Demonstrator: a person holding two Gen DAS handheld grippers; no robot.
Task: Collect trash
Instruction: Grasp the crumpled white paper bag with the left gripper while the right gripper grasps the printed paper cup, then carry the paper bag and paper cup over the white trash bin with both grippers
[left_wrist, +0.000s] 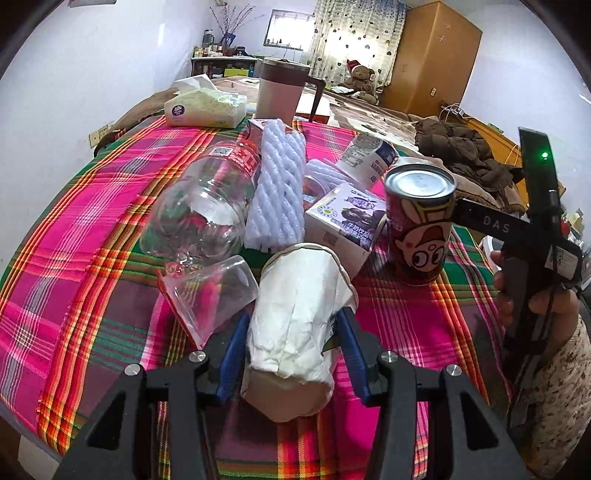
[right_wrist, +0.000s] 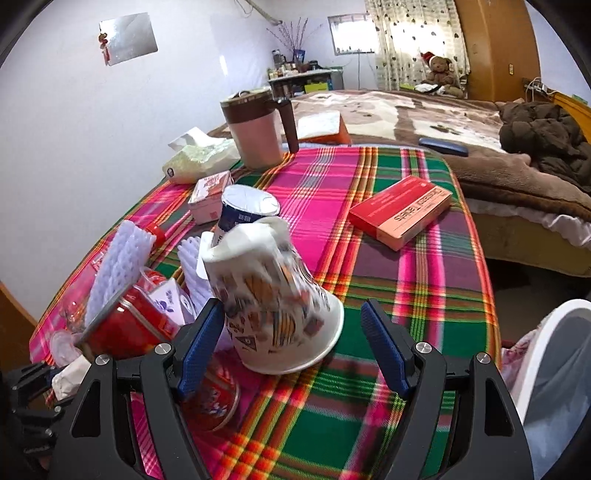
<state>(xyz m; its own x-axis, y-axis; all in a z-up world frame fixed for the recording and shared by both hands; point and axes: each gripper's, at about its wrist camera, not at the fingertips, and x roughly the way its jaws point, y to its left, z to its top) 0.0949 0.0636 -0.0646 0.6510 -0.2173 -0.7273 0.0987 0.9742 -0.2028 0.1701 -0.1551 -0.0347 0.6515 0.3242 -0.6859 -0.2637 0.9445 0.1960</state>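
- The plaid tablecloth (left_wrist: 92, 229) covers the table and carries all the litter, heaped mostly in the middle.
- One white bin (right_wrist: 554, 354) shows at the right edge of the right wrist view. We judge it to be where the trash goes.
- One clear plastic jar (left_wrist: 199, 206) lies on its side. It looks light, stiff and slippery, so the open mouth is the best hold.
- Two white foam fruit nets (left_wrist: 277, 184) lie beside the jar. They are soft and nearly weightless and can be pinched anywhere.
- One red drink can (left_wrist: 421, 221) stands upright. It is rigid and smooth, and we would grip it across the middle.
- Two milk cartons (left_wrist: 343, 221) lie behind the cups. They are light with flat sides that grip easily.
- We count two paper cups, both light and easily crushed.
- The left gripper (left_wrist: 293, 321) pinches the crumpled white paper cup (left_wrist: 295, 288), which lies on its side with the blue pads (left_wrist: 234, 354) pressed into its walls.
- The right gripper (right_wrist: 291, 310) has its fingers spread around the printed paper cup (right_wrist: 273, 306). The cup is tipped over on the cloth and is not yet squeezed.
- One clear plastic cup (left_wrist: 210, 295) lies on its side just beside the white cup. It is thin and springy.
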